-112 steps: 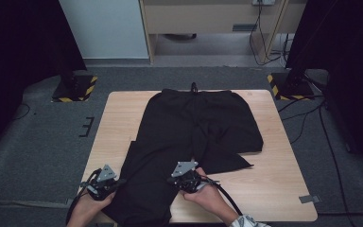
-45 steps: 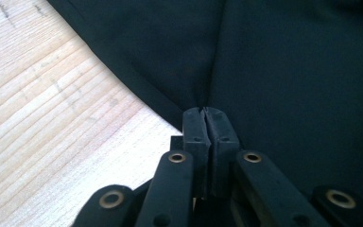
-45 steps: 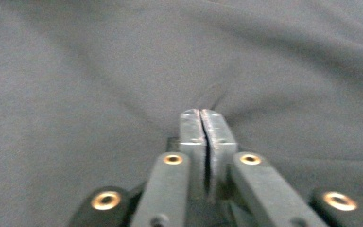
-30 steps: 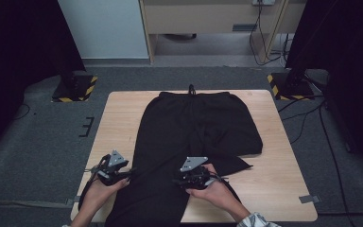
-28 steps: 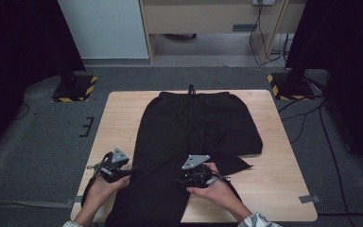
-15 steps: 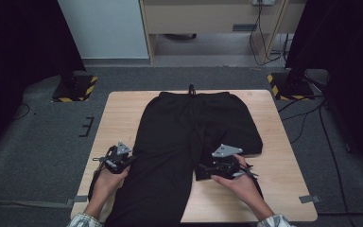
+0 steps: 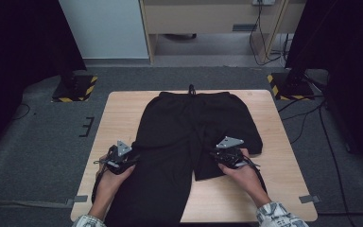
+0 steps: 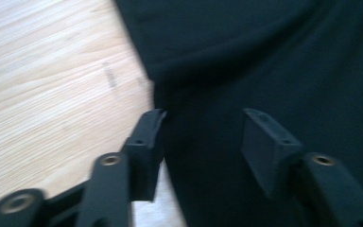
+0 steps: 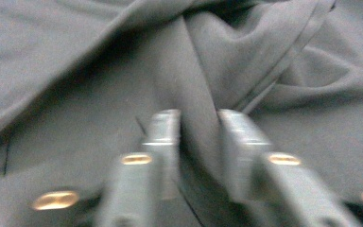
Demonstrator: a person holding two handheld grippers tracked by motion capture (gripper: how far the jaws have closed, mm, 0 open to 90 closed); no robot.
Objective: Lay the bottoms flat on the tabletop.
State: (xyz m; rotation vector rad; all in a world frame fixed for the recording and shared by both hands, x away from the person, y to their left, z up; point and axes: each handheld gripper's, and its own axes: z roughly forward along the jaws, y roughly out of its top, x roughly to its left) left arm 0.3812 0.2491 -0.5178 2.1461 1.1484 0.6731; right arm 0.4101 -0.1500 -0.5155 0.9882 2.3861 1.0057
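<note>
Right gripper point(image 9: 198, 118) pinches a fold of black trousers point(image 9: 123, 61); jaws just closing

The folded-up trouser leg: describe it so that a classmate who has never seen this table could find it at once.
On the light wooden table lie black trousers, waistband at the far edge. The folded-up trouser leg is on the person's right, beside the right gripper, whose jaws have just been closing on a fold of it. Unlike the other leg, which runs off the near edge, it ends short on the table.
</note>
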